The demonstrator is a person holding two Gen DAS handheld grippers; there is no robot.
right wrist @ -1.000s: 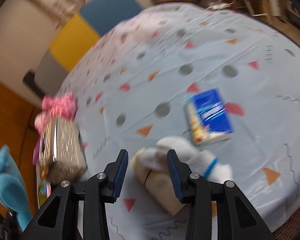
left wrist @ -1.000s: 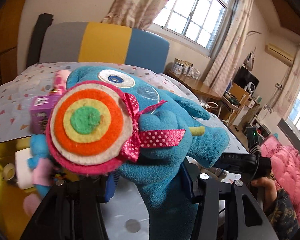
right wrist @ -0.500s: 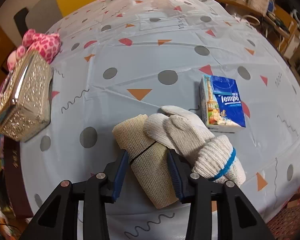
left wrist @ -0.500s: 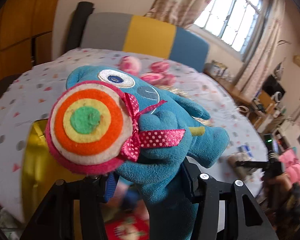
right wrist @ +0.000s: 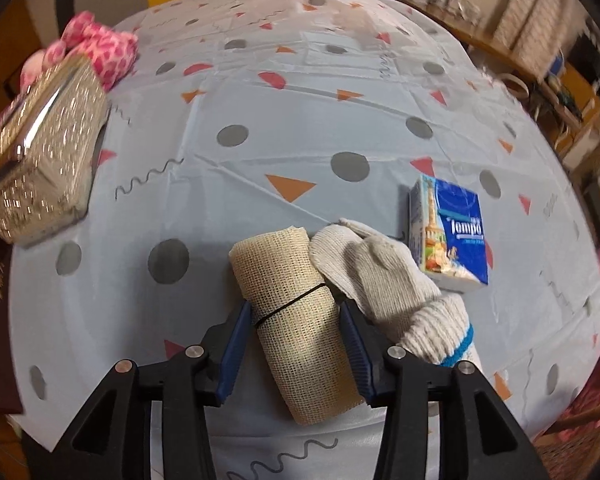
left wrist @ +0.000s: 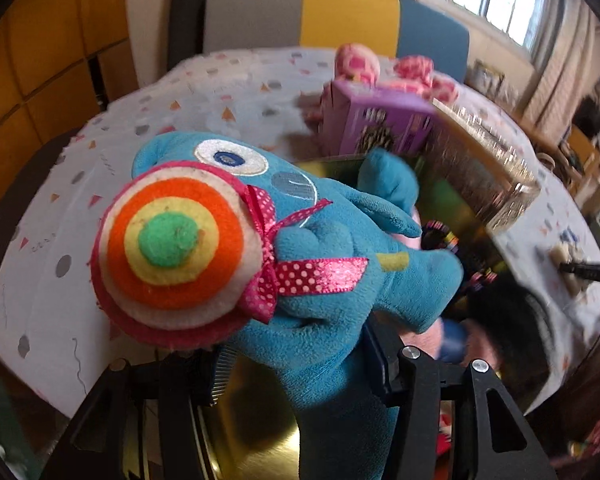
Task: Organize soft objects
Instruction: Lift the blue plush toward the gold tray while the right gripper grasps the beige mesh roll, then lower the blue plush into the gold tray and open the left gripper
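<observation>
Left gripper (left wrist: pixel 300 364): clenched on blue plush toy (left wrist: pixel 324 264), carried above gold bin (left wrist: pixel 256 436) below and ahead.
Right gripper (right wrist: pixel 296 340): jaws spread either side of mesh roll (right wrist: pixel 296 320); no firm squeeze visible.
Glove (right wrist: pixel 384 280): touching roll's right side, against right finger.
Advice: centre roll between pads, exclude glove, close gently; lower toy fully over bin before letting go.
</observation>
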